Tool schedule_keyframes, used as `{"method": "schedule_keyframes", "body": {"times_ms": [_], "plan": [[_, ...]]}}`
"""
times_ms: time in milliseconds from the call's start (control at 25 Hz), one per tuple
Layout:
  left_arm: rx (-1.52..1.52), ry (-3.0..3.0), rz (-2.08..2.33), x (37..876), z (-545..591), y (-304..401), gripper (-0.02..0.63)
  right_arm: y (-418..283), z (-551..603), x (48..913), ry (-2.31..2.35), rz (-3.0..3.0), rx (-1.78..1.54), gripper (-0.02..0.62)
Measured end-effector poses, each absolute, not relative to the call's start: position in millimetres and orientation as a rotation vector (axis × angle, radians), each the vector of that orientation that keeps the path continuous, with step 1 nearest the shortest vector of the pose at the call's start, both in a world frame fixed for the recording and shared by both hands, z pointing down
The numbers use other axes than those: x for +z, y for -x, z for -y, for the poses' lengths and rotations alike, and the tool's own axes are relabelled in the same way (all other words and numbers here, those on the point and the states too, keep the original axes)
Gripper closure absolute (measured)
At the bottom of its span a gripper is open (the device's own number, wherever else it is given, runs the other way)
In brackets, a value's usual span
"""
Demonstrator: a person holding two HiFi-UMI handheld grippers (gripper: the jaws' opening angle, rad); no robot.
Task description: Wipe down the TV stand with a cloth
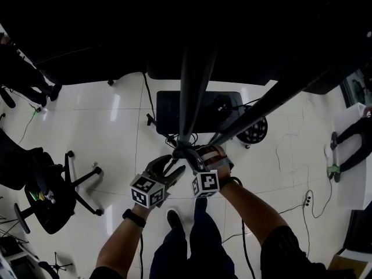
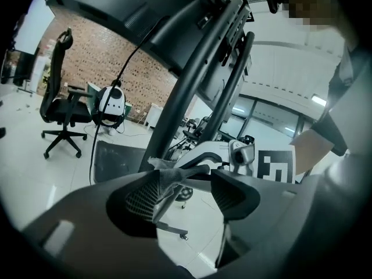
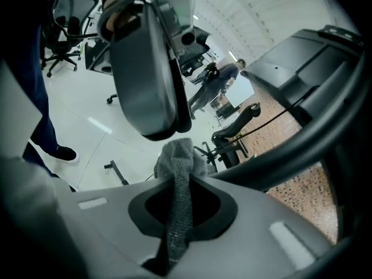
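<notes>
Right gripper (image 3: 181, 186) clamps the grey cloth (image 3: 178, 154), right at the black TV stand pole (image 1: 195, 80) — left gripper (image 2: 185, 190) alongside, jaws wide apart, cloth edge at one jaw

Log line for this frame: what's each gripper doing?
right gripper: shut on cloth | left gripper: open, cloth edge on one jaw | place: low on stand pole
</notes>
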State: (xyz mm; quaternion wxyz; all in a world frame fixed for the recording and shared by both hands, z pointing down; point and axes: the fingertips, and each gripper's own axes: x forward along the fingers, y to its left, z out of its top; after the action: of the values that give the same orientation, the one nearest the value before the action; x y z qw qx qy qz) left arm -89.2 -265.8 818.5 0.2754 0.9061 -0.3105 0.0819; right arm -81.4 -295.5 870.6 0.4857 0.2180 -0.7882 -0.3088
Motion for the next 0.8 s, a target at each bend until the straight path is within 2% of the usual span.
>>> {"method": "schedule_keyframes", "body": {"times_ms": [400,800], "plan": [[0.097,-2.612,0.822,644.5,209.0,84.2,0.307,83.2,237.5,649.4,-0.632,1.965,-0.956,0.58],[-0.056,-2.931,0.706,474.5,196.7,64.2,0.307,59.7,228.1,442.6,-0.923,1.957,-1.101,0.58]]}}
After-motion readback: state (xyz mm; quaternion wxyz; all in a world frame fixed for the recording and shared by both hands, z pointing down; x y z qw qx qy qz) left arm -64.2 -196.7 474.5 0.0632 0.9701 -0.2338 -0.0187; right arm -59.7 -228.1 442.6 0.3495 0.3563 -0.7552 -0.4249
